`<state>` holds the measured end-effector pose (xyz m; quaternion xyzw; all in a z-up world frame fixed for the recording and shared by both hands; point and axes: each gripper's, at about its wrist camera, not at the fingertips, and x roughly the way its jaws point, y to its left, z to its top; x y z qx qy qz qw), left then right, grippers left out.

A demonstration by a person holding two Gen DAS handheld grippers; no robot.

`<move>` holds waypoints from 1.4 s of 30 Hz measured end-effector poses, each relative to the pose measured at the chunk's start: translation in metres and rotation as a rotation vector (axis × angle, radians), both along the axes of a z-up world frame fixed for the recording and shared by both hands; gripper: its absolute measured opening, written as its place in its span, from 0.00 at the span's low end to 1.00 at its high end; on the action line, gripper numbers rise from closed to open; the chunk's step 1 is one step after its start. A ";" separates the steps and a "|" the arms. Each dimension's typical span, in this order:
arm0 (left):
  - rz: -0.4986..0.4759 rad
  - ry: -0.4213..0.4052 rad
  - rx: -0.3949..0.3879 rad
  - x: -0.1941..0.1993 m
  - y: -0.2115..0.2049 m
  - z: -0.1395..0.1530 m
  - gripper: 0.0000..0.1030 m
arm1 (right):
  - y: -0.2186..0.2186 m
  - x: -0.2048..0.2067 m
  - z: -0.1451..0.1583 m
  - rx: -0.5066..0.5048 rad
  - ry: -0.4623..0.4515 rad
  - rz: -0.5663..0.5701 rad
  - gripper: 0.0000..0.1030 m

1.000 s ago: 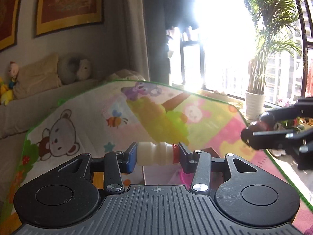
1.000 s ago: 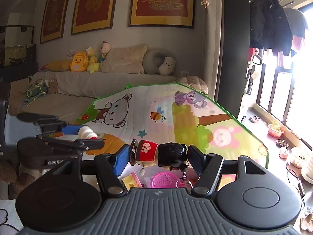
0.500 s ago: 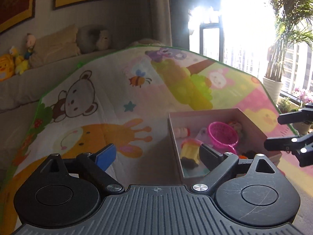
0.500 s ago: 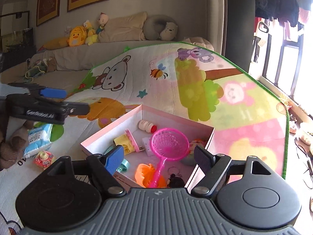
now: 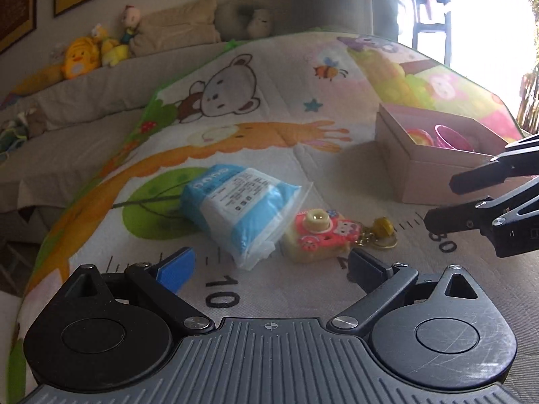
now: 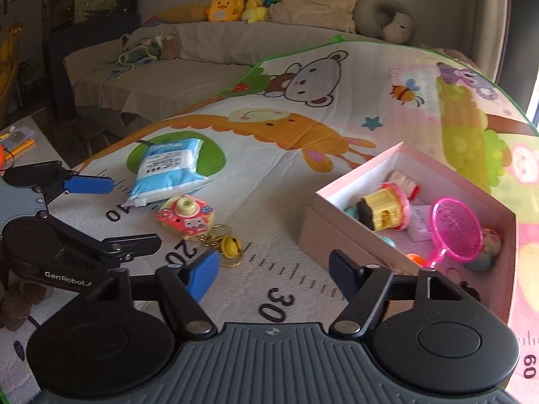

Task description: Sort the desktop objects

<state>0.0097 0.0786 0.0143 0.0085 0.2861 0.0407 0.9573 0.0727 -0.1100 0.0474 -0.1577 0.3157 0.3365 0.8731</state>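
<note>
Left wrist view: the left gripper [image 5: 269, 266] is spread wide and empty, its jaws having just been opening. The tissue pack [image 5: 235, 202] lies at 12 o'clock just ahead, long axis running 10 to 4, toy camera [image 5: 318, 235] touching it at 1 o'clock. A second ago it clamped a small bottle.

Right wrist view: the right gripper [image 6: 273, 269] sits half-open, empty, jaws just narrowing; the figurine it held is gone. The pink box [image 6: 337, 232] is at 2 o'clock, the camera at 10. The left one looks nearer the pack.
</note>
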 end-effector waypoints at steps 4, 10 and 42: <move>0.022 -0.004 -0.057 -0.003 0.011 -0.001 0.98 | 0.028 0.004 -0.002 -0.019 0.033 0.046 0.53; -0.110 -0.002 0.001 -0.014 -0.009 -0.002 0.99 | 0.060 0.042 0.003 0.049 0.217 0.030 0.64; -0.125 0.027 -0.005 -0.013 -0.012 -0.007 1.00 | -0.056 0.006 -0.019 -0.094 0.146 -0.301 0.57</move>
